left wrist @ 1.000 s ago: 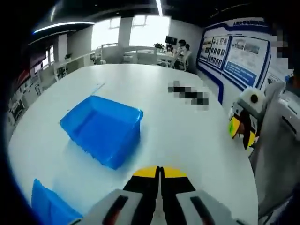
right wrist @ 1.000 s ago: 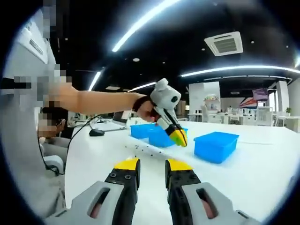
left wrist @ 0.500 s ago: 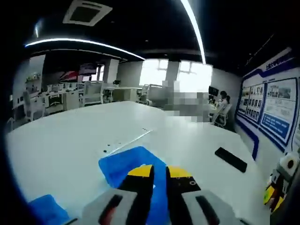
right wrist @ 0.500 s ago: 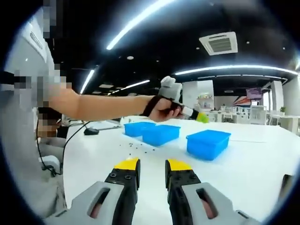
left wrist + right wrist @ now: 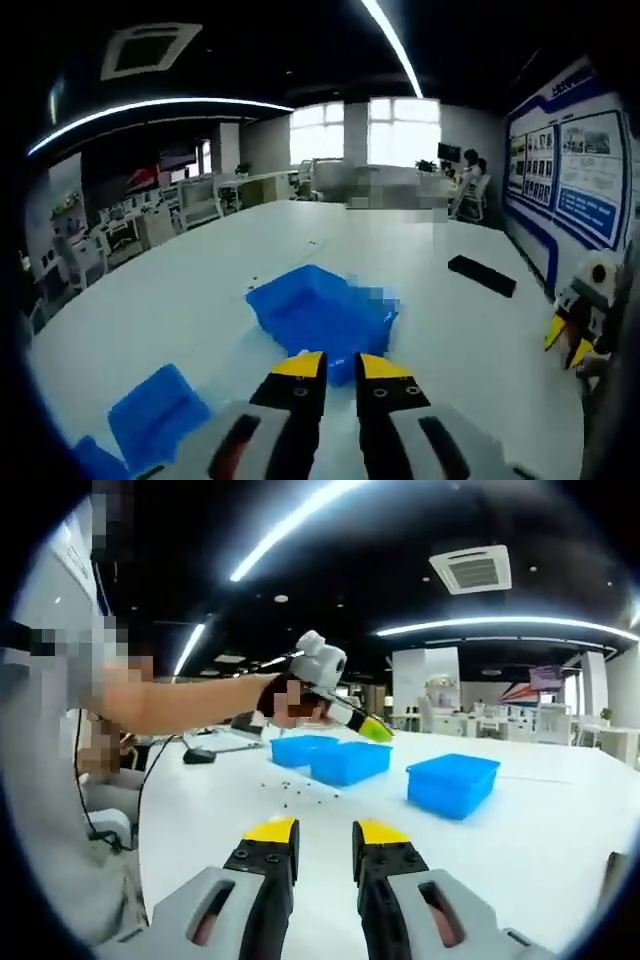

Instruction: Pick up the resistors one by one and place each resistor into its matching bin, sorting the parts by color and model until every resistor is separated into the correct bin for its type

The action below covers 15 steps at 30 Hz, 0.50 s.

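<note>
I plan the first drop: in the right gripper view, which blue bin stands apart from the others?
The blue bin on the right: it stands alone, while the other two bins sit together under the left gripper.

Open-plan office, probably, rows of desks (image 5: pixel 130 225), wall posters (image 5: pixel 590 160), ceiling air-conditioning unit (image 5: pixel 480 568)

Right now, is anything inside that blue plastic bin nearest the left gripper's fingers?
Nothing visible inside the blue plastic bin; its interior looks plain blue, but a blurred patch covers its far rim, and tiny parts could not be made out.

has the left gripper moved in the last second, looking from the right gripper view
Yes. In the right gripper view the left gripper, which pointed down in front of the blue plastic bins, has lifted and now sits higher and further left, above the nearer bins.
</note>
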Each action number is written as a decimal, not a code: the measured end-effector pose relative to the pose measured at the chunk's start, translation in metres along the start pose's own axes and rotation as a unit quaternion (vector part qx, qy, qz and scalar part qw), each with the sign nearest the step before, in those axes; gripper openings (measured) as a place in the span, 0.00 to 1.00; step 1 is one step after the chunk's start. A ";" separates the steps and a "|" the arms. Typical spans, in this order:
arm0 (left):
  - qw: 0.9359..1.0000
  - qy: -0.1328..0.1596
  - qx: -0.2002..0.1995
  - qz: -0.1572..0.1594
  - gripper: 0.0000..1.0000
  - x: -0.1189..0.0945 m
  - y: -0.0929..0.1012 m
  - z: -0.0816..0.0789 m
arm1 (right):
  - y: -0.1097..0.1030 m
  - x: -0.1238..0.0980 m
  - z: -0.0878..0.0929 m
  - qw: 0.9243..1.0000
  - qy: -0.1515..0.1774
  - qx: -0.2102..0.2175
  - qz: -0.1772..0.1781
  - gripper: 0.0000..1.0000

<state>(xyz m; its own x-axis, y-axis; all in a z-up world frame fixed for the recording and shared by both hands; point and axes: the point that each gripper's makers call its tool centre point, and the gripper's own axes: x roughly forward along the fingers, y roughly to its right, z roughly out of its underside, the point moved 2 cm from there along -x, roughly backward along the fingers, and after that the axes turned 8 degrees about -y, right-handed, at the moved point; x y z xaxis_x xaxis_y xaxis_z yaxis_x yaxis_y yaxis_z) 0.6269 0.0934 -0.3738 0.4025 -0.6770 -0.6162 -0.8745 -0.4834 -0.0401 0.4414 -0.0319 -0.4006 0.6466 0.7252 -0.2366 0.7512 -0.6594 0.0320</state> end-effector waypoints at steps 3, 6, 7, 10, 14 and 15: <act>0.999 -0.038 0.027 -0.013 0.15 -0.016 0.001 0.026 | -0.005 0.003 0.002 1.000 -0.006 -0.006 -0.003 0.24; 0.994 -0.087 0.064 -0.029 0.15 -0.033 0.001 0.059 | -0.013 0.006 0.004 1.000 -0.013 -0.012 -0.011 0.24; 0.993 -0.088 0.078 -0.034 0.15 -0.036 -0.001 0.064 | -0.015 0.007 0.005 1.000 -0.015 -0.012 -0.012 0.24; 0.989 -0.126 0.071 -0.033 0.15 -0.046 -0.005 0.088 | -0.021 0.008 0.006 1.000 -0.021 -0.016 -0.017 0.24; 0.981 -0.174 0.084 0.026 0.15 -0.053 0.008 0.116 | -0.026 0.010 0.008 0.999 -0.024 -0.020 -0.022 0.24; 0.978 -0.182 0.099 0.037 0.15 -0.053 0.011 0.120 | -0.026 0.011 0.009 0.999 -0.025 -0.021 -0.022 0.24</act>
<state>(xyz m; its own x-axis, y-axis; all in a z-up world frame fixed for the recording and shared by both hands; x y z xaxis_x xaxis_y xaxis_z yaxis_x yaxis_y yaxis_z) 0.5632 0.1903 -0.4357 0.2452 -0.4465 -0.8605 -0.9471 -0.2999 -0.1142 0.4275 -0.0086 -0.4122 0.6065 0.7416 -0.2868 0.7841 -0.6177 0.0610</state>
